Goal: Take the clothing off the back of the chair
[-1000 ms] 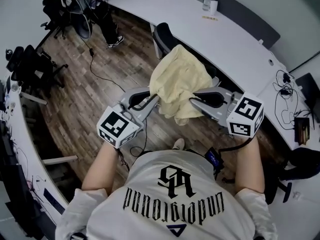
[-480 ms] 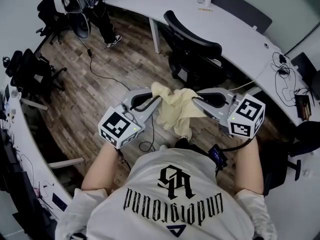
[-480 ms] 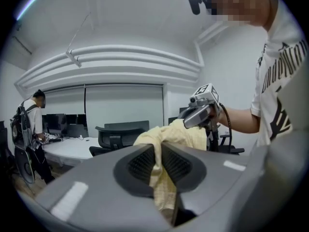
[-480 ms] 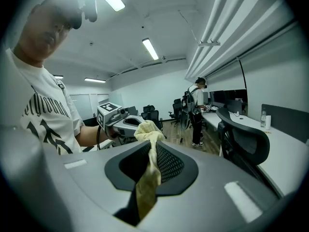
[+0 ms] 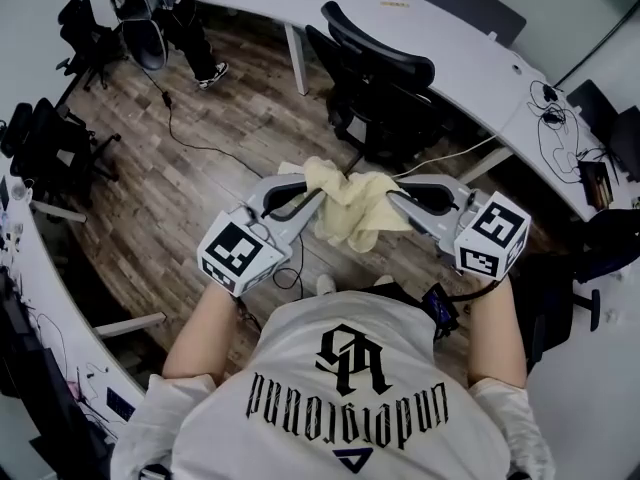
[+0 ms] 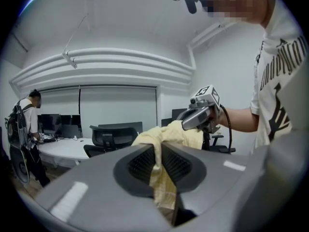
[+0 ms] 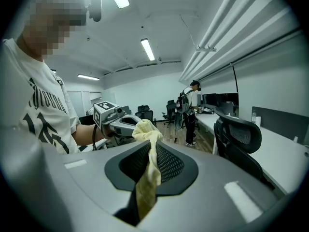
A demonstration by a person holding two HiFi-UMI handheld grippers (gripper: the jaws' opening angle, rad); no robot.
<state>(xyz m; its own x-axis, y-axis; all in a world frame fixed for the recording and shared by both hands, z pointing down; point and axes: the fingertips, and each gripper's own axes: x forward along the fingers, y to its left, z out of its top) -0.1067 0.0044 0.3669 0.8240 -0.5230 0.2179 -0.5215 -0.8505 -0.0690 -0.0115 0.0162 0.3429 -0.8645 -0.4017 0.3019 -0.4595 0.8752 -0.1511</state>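
A pale yellow garment (image 5: 352, 206) hangs bunched in the air between my two grippers, clear of the black office chair (image 5: 380, 73) behind it. My left gripper (image 5: 315, 193) is shut on one end of the cloth (image 6: 161, 166), which is pinched between its jaws. The right gripper (image 5: 385, 200) is shut on the other end (image 7: 147, 178). The chair's backrest (image 7: 239, 132) is bare and stands to the right in the right gripper view. Each gripper shows in the other's view, the right gripper (image 6: 203, 112) and the left gripper (image 7: 113, 117).
A long curved white desk (image 5: 440, 38) runs behind the chair, with cables (image 5: 545, 98) on its right end. Another person (image 7: 190, 110) stands by the desk at the far side. More black chairs (image 5: 60, 148) stand at the left on the wood floor (image 5: 210, 158).
Both grippers pulled back from the chair with the garment. It came off the backrest, which now stands bare, and the cloth went from draped to bunched between the jaws.
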